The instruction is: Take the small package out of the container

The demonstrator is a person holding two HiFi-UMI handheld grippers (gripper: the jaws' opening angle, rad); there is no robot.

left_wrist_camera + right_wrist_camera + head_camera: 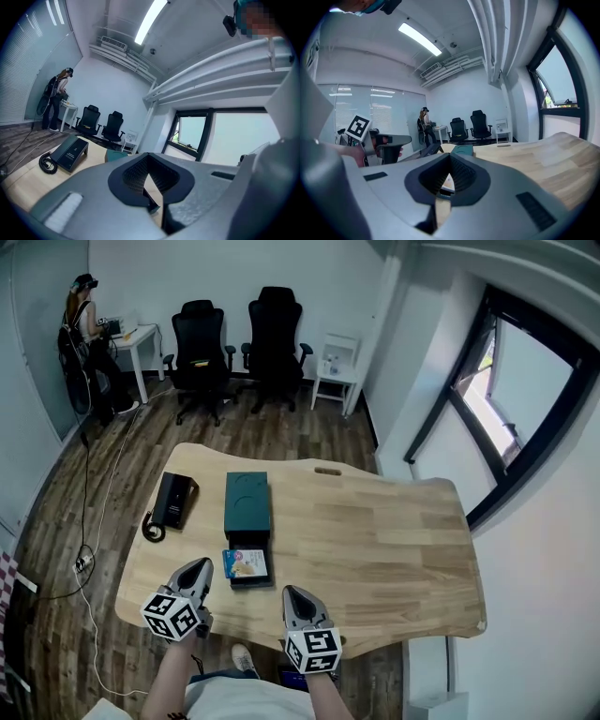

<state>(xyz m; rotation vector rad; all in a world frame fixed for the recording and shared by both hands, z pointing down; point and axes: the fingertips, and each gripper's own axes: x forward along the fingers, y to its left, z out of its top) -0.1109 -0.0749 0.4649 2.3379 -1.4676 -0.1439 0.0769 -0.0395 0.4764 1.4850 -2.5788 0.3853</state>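
A dark green container [247, 502] lies on the wooden table [394, 540], its black tray pulled out toward me. The small, colourfully printed package [247, 563] rests in that tray. My left gripper [200, 569] hovers just left of the tray, and its jaws are shut with nothing in them. My right gripper [293, 595] is near the front edge, right of the tray, also shut and empty. In the left gripper view the container [115, 156] peeks over the shut gripper [150, 171]. The right gripper view shows the container [462, 150] beyond the shut gripper [449, 172].
A black box [174, 500] with a coiled cable [153, 530] lies left of the container. Two black office chairs [236, 343] and a white side table [336, 371] stand at the far wall. A person [82, 324] stands at a desk at far left. A window [525, 390] is on the right.
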